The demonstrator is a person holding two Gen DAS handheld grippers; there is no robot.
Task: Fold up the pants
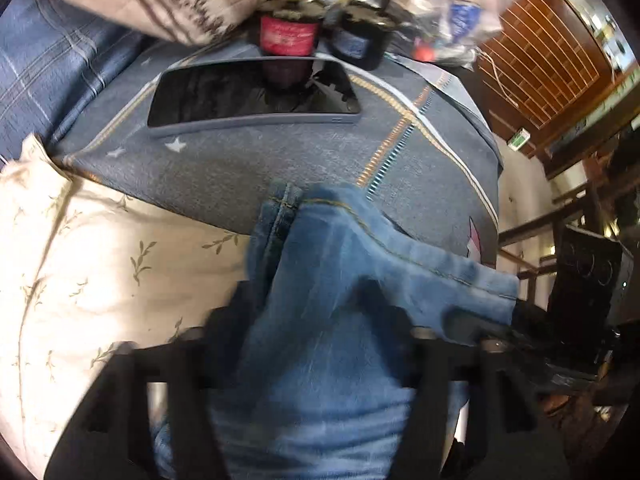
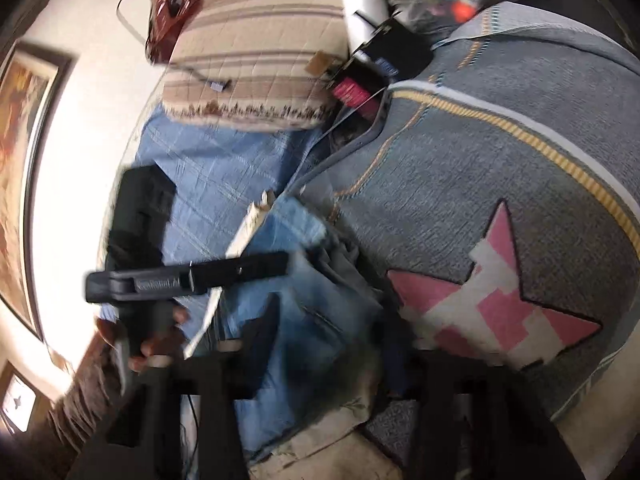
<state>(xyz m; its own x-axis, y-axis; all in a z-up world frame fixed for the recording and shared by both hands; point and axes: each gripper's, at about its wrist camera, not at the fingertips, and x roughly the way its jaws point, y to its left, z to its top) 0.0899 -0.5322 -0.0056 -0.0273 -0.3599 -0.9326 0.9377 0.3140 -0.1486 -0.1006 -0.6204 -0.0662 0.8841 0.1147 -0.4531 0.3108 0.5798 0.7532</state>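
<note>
I have the jeans (image 1: 320, 320) bunched up between the fingers of my left gripper (image 1: 316, 344), which fills the lower middle of the left wrist view. The denim runs straight through the gap and drapes forward over the fingers, a stitched seam showing at the top of the bunch, so I judge the jaws closed on the cloth, though the fabric hides the tips.

In the right wrist view my right gripper (image 2: 320, 360) sits at the bottom centre, with the jeans (image 2: 304, 304) lying crumpled across the gap between its fingers. The picture is blurred there and I cannot tell whether it has a hold or only hovers over the cloth. At the left of that view my left hand (image 2: 140, 344) holds the other tool.

The pants are lifted in a heap above the grey blanket (image 2: 500, 184) with its pink star (image 2: 500, 312), beside the floral cover (image 1: 80, 260) at the left. A phone (image 1: 256, 96) and two jars (image 1: 288, 32) lie further up the blanket.

As I read it, the folding is at an early stage: no flat, neat fold shows anywhere. The jeans are not yet spread out, legs not laid together, nothing squared up. Most of the work is left.
</note>
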